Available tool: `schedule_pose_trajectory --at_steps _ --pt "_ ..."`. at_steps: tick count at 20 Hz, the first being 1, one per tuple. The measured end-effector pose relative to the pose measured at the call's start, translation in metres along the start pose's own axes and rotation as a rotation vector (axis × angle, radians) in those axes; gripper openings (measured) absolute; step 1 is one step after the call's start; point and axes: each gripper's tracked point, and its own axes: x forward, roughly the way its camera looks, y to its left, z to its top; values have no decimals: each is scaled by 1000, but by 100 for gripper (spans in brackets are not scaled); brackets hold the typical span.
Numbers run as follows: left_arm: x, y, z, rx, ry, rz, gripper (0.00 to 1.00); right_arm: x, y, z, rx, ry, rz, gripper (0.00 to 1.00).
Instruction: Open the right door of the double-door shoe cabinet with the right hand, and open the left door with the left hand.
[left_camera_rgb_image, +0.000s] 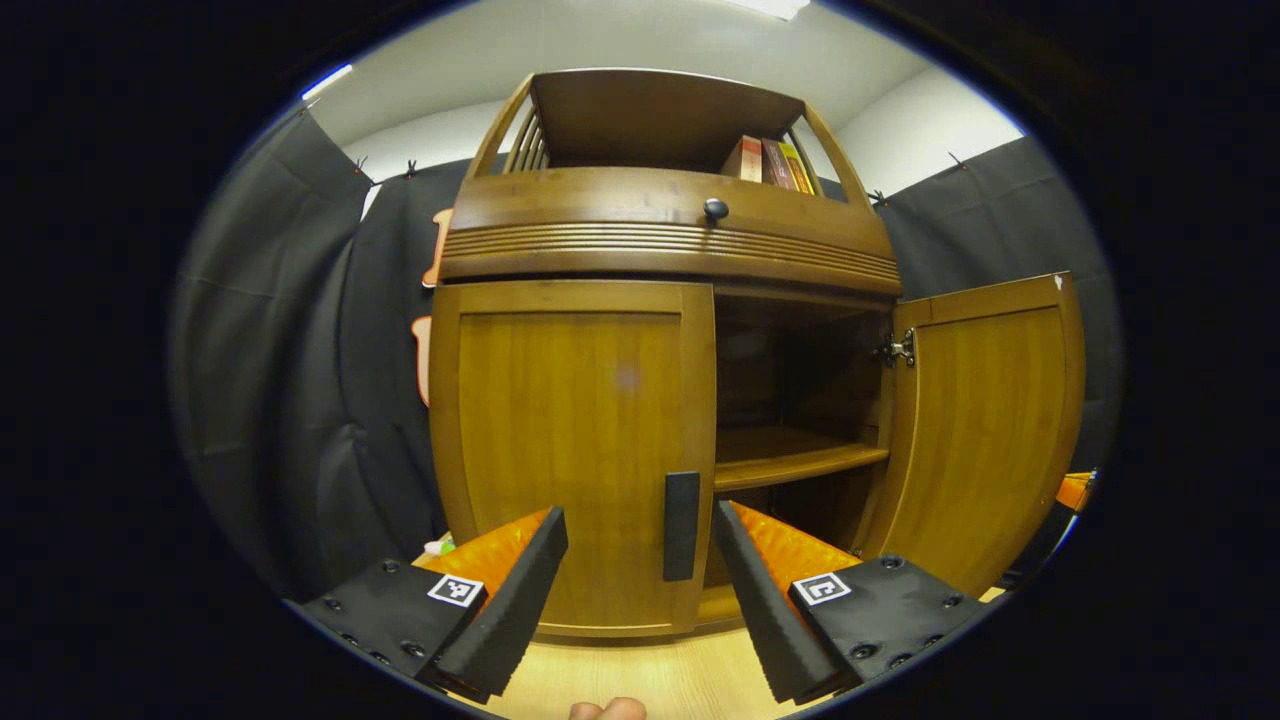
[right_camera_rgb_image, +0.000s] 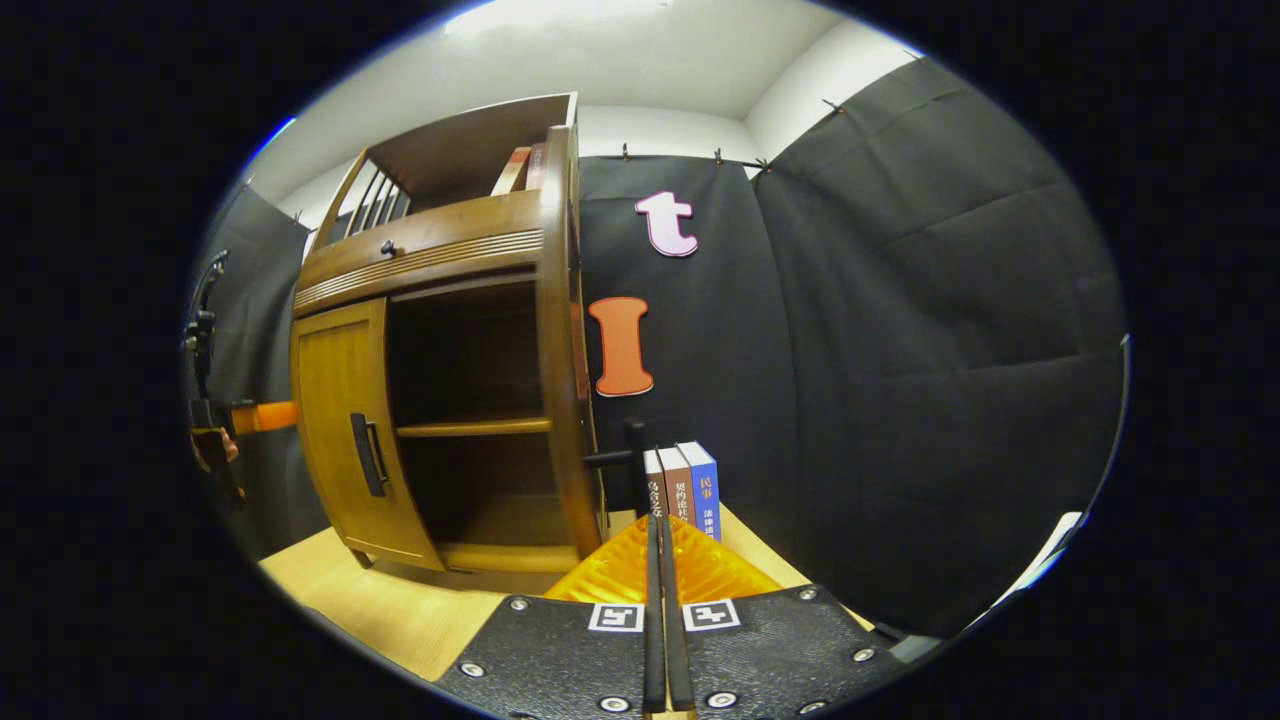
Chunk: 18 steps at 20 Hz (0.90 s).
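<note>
1. The shoe cabinet (left_camera_rgb_image: 660, 400) stands on the counter (left_camera_rgb_image: 640, 675). Its right door (left_camera_rgb_image: 985, 420) is swung wide, baring the inner shelf (left_camera_rgb_image: 795, 460). The left door (left_camera_rgb_image: 570, 450) sits flush and closed.
2. The left claw (left_camera_rgb_image: 640, 560) hovers near the left door with its fingers spread apart, framing the vertical handle (left_camera_rgb_image: 681, 525), likely so they can close around the bar without nudging the door.
3. The right claw (right_camera_rgb_image: 658, 540) has its fingers pressed together, gripping nothing visible. It lies just beside the right door's edge (right_camera_rgb_image: 560, 350) and its handle (right_camera_rgb_image: 625, 455), apparently finished there.
4. Books (right_camera_rgb_image: 685, 490) stand near the cabinet's side.
</note>
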Motion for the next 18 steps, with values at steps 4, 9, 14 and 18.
schedule_pose_trajectory --at_steps 4,9,14,18 --pt "20 -9 -12 11 21 -7 95 3 -26 -7 8 13 -58 17" --pt "43 -13 -24 19 46 5 96 6 -45 4 -23 -12 -121 12" --pt "57 -15 -36 -15 63 -11 97 11 -47 14 -80 -35 -153 56" --pt "69 -16 -41 -19 66 -18 95 12 -50 20 -73 -49 -171 90"
